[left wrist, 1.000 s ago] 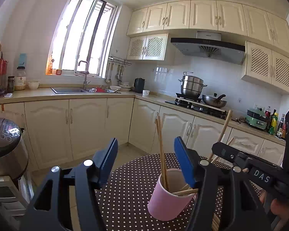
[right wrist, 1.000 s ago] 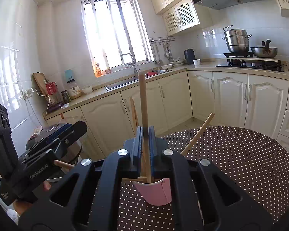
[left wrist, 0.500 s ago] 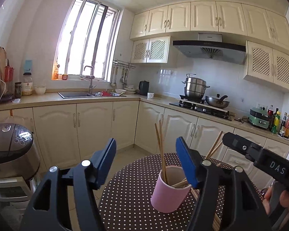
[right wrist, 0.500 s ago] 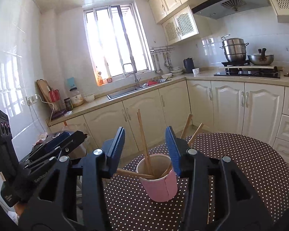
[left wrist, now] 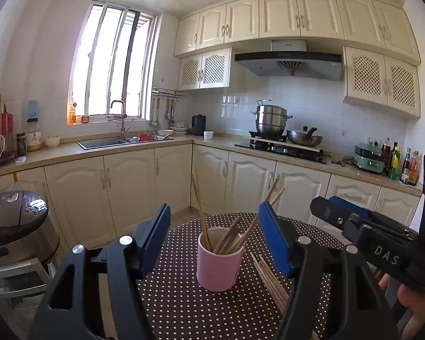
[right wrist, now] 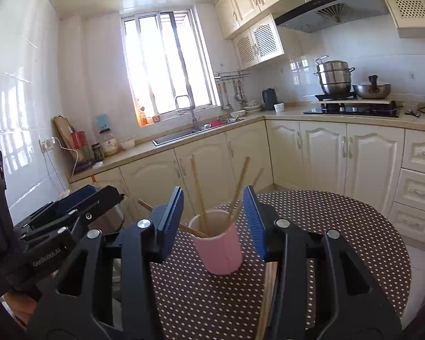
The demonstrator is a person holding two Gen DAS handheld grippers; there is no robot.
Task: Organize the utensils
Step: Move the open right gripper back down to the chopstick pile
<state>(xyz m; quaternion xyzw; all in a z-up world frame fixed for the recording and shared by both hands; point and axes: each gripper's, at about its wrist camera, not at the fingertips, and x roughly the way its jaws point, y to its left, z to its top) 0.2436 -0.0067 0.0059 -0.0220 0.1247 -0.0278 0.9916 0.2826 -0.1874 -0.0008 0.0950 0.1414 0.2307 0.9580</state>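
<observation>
**Pink cup on the dotted table, both grippers wide of it**

From the left wrist we see the pink cup (left wrist: 219, 260) standing upright on the round table (left wrist: 184, 306) with the dark polka-dot cloth. Several wooden chopsticks (left wrist: 226, 239) lean inside the cup, their tips splayed above its rim. A loose bundle of chopsticks (left wrist: 270, 279) lies flat on the cloth just right of the cup. Our left gripper (left wrist: 214, 235) is spread, its blue pads apart on either side of the cup with nothing pinched. The right gripper (left wrist: 362, 226) reaches in well right of the cup (a hand (left wrist: 410, 306) shows beneath it).

From the right wrist the cup (right wrist: 219, 248) sits ahead of our right gripper (right wrist: 214, 221), whose jaws have just been opening and now stand apart, pressing on nothing. Chopsticks (right wrist: 199, 195) rise from the cup; one rests across its rim, pointing left. The left gripper (right wrist: 70, 212) hangs left of the cup
</observation>
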